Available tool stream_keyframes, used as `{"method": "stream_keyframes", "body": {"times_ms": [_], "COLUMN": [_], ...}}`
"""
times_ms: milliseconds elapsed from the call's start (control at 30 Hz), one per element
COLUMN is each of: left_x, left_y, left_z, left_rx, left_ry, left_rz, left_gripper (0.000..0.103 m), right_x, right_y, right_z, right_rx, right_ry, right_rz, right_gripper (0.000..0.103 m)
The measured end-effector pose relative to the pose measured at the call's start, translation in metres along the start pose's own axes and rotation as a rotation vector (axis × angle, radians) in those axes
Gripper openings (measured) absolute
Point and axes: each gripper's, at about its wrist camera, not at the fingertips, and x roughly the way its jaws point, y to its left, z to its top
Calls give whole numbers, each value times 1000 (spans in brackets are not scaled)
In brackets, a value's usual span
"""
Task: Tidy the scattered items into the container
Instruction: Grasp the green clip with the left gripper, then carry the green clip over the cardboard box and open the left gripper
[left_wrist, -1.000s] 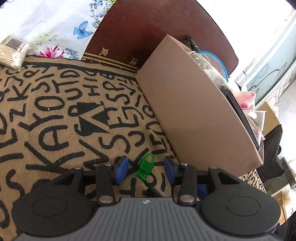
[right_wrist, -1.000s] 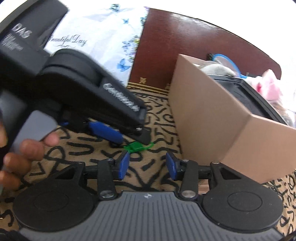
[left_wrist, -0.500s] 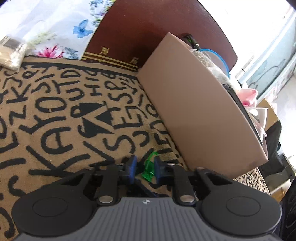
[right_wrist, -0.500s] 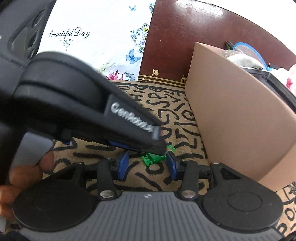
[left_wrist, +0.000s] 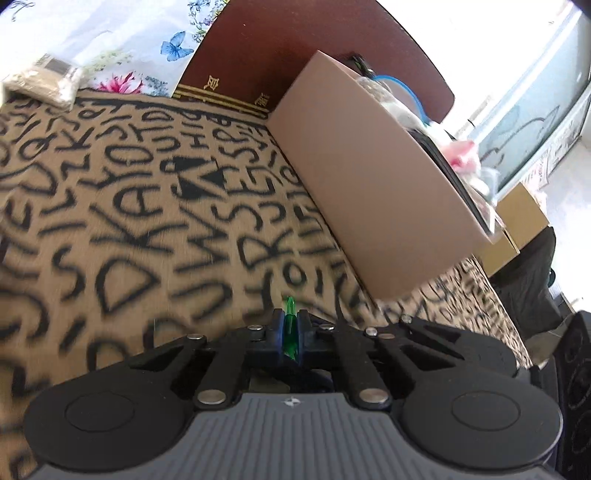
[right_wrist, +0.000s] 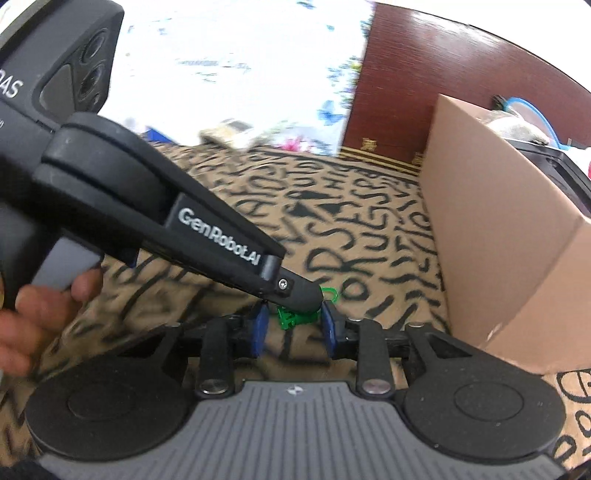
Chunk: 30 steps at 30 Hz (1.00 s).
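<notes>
My left gripper (left_wrist: 290, 329) has its jaws pressed together on the green clip (left_wrist: 289, 325); the clip stands edge-on between the blue pads (left_wrist: 277, 328), its tip poking out just past them toward the rug; from my right wrist view I see the same clip (right_wrist: 295, 313) pinched at the end of the left gripper's black finger (right_wrist: 295, 291), which reaches in from the upper left. My right gripper (right_wrist: 294, 328) sits with its jaws apart, gripping nothing; the clip lies right at the mouth of that gap, between the two blue pads (right_wrist: 260, 328) but, as far as I can tell, touching neither. I see my left hand (right_wrist: 40, 306) wrapped around the handle at the left edge of that view.

Outward from the jaws lies the tan rug (left_wrist: 147, 206) with its black lettering, blurred near both cameras. The cardboard box (left_wrist: 373, 192) stands on the rug ahead and to the right of the left gripper, near the clip but apart from it; in the right view its brown wall (right_wrist: 491, 236) rises to the right of the jaws; things inside it show over the rim, among them a blue cord (left_wrist: 406, 92) and something pink (left_wrist: 461, 155). Far back on the left I see a packet (left_wrist: 48, 79) lying at the rug's edge against the floral cloth (left_wrist: 122, 37); behind the box is a dark wooden panel (left_wrist: 295, 40).
</notes>
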Motion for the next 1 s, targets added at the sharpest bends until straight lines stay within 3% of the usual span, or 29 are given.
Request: {"method": "stream_keyframes", "body": {"times_ms": [167,400,567,733,800,867,1000], "left_x": [-8,-4,-4,-3,-2,-2,-10], "left_y": [-8,-14,-20,-18,-18,-17,-14], "left_z": [-18,-17,-20,-20,-19,-18,-22], "left_rx": [-6,-8,42,20,16,-7,-54], "left_ry": [5,9,12,-2,-3,10,4], "left_rz": [-4,2,32,39,40,21,5], "left_gripper": [10,32,26,31,26,3,4], "right_x": [-28,-33,-34,-30,-27,-26,-31], "right_y": [16,15,8,4,2,2,6], "right_z": [-18,-20,-23,-24,-23,-22,-24], "right_rx": [-65,-20,14,34,46,47,40], "right_ry": [-8,-3,6,9,10,10,3], "right_rz": [24,-13,-7,15,29,32,34], "right_gripper": [36,44,44,42,42,38,29]}}
